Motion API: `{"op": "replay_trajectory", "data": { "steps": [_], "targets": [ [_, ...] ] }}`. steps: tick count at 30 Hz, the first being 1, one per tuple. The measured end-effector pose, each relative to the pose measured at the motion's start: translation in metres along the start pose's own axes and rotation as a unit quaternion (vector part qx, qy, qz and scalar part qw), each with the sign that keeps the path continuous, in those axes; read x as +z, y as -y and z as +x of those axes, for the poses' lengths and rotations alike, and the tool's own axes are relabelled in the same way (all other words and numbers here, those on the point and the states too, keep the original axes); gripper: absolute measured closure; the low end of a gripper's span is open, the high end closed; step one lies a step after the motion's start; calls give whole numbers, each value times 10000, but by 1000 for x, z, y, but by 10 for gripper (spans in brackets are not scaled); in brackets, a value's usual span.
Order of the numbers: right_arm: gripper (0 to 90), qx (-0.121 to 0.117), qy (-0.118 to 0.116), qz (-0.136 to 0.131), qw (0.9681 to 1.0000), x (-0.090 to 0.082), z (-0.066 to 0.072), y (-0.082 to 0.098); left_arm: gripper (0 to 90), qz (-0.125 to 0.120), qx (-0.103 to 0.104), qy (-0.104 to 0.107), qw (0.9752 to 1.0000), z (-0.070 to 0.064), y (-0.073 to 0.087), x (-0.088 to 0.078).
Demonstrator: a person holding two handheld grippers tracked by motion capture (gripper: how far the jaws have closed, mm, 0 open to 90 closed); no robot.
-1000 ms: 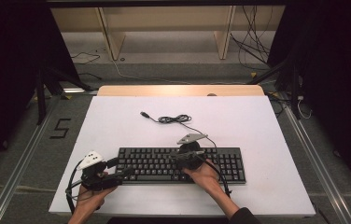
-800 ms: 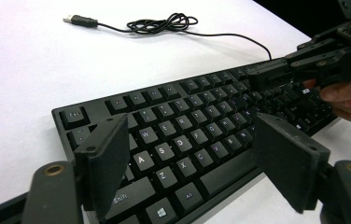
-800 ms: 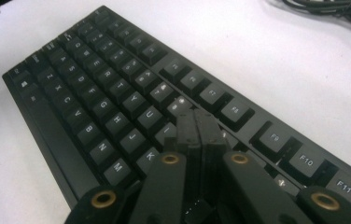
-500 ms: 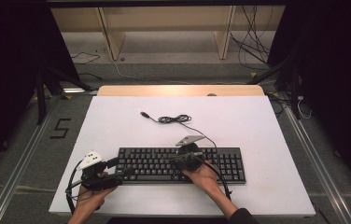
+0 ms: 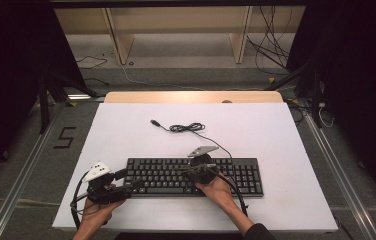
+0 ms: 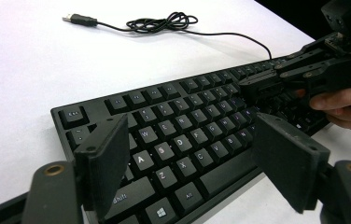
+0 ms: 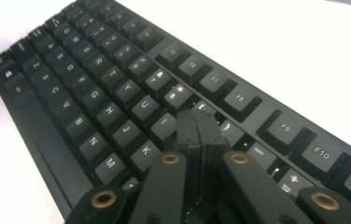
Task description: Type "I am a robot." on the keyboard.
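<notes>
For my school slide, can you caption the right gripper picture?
Shut right gripper pokes down at the black keyboard near its I and O keys.

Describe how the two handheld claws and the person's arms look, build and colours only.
Both are black. The left claw has two broad flat pads on arms with brass-coloured rivets; the right claw has narrower black jaws with the same rivets. In the high view each carries a grey three-cornered plate on top and trails a black cable. A dark sleeve covers the right forearm.
</notes>
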State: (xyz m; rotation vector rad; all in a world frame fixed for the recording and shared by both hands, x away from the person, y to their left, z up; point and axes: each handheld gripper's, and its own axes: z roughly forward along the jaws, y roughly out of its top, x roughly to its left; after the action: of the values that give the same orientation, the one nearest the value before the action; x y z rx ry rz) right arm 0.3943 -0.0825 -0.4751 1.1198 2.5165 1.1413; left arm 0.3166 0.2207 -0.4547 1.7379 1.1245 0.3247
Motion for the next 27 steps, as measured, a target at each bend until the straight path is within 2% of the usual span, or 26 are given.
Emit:
{"op": "replay_trajectory", "data": {
  "steps": [8, 9, 13, 15, 17, 21, 25, 27],
  "targets": [
    [842, 143, -153, -328, 9992, -14, -3, -1, 278, 64, -7, 44, 10000, -1, -1, 3],
    [795, 153, -182, -407, 9989, -17, -1, -1, 279, 52, 26, 56, 10000, -2, -1, 4],
    [701, 147, -276, -484, 9983, -24, 0, 0, 296, 168, 150, 112, 9997, -6, -3, 10],
    [652, 149, -327, -503, 9981, -27, 0, 1, 313, 169, 130, 133, 9997, -6, -3, 12],
    [593, 181, -401, -505, 9978, -30, 0, 2, 340, 232, 116, 171, 9995, -8, -5, 18],
    [508, 120, -447, -574, 9973, -39, 1, 7, 414, 347, 229, 185, 9990, -10, -9, 26],
    [478, 127, -541, -654, 9963, -47, 1, 12, 525, 417, 231, 189, 9987, -10, -13, 33],
    [448, 105, -555, -662, 9962, -49, 2, 14, 589, 504, 255, 222, 9982, -12, -17, 42]
  ]
}}
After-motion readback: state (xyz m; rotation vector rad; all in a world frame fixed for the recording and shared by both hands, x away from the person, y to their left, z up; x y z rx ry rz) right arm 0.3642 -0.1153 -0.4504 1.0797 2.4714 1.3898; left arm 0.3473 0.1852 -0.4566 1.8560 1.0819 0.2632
